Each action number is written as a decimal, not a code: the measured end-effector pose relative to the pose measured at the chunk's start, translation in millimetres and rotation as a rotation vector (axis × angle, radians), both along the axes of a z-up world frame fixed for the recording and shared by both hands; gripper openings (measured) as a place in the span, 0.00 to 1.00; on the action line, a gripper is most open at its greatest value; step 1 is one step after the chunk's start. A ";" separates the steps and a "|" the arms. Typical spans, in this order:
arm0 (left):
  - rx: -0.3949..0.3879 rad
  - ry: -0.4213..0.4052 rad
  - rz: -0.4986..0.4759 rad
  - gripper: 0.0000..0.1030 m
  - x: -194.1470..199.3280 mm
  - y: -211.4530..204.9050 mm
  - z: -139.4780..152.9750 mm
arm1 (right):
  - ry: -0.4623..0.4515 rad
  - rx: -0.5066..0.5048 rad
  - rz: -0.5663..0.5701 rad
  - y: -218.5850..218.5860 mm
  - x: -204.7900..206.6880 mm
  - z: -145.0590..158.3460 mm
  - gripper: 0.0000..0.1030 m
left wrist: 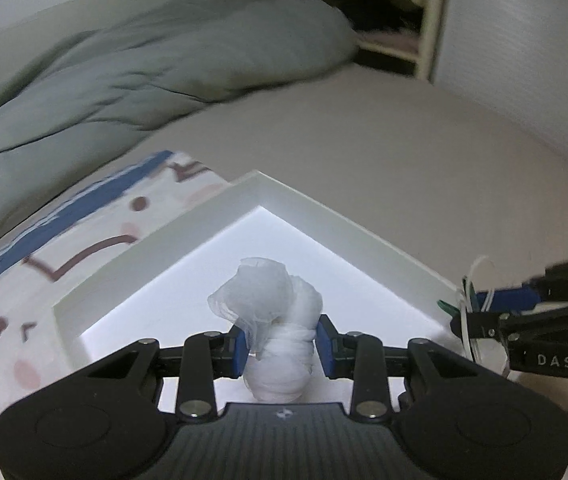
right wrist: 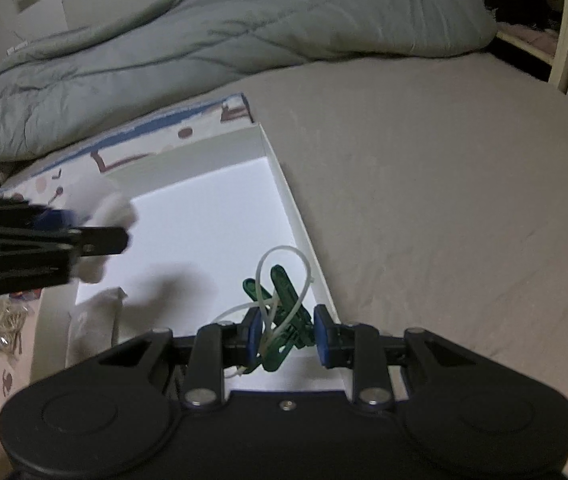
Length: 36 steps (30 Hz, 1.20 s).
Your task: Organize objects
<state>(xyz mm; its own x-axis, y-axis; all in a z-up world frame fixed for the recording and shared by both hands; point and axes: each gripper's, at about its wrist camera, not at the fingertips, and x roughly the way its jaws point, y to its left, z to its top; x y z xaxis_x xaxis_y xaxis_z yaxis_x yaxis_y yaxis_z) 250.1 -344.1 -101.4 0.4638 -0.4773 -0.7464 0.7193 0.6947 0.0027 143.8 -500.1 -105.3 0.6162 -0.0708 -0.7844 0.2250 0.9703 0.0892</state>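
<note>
My left gripper (left wrist: 281, 350) is shut on a white rolled gauze bundle (left wrist: 272, 320) and holds it over the open white box (left wrist: 212, 216). My right gripper (right wrist: 289, 338) is shut on a bunch of green clothes pegs tied with white string (right wrist: 284, 304), held over the box's near right corner by its right wall (right wrist: 300, 232). The left gripper and the gauze bundle (right wrist: 112, 208) show blurred at the left of the right wrist view. The right gripper with the pegs (left wrist: 454, 308) shows at the right edge of the left wrist view.
The box lies on a patterned white, blue and maroon cloth (left wrist: 84, 224) on a beige bedsheet (right wrist: 444, 200). A grey-green duvet (right wrist: 204, 40) is bunched behind. A cream shelf unit (left wrist: 424, 20) stands at the back right. A packet of straw-like stuff (right wrist: 0, 320) lies left of the box.
</note>
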 end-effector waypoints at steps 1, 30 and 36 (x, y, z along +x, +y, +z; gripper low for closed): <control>0.018 -0.002 -0.023 0.35 0.9 -4.4 -4.8 | 0.008 0.000 0.006 0.3 1.9 -2.6 0.27; 0.044 0.082 -0.079 0.59 -3.7 -13.4 -20.1 | 0.073 0.021 -0.023 1.6 3.7 -7.0 0.52; 0.032 0.091 -0.043 0.59 -10.4 -2.5 -10.2 | 0.048 0.024 -0.036 3.8 -2.3 2.1 0.54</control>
<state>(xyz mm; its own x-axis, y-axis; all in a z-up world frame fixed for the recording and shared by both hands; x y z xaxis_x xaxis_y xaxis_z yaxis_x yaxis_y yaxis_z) 239.7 -346.6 -111.6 0.3727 -0.4707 -0.7997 0.7471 0.6634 -0.0423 141.5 -496.3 -103.2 0.5752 -0.0737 -0.8147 0.2648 0.9591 0.1002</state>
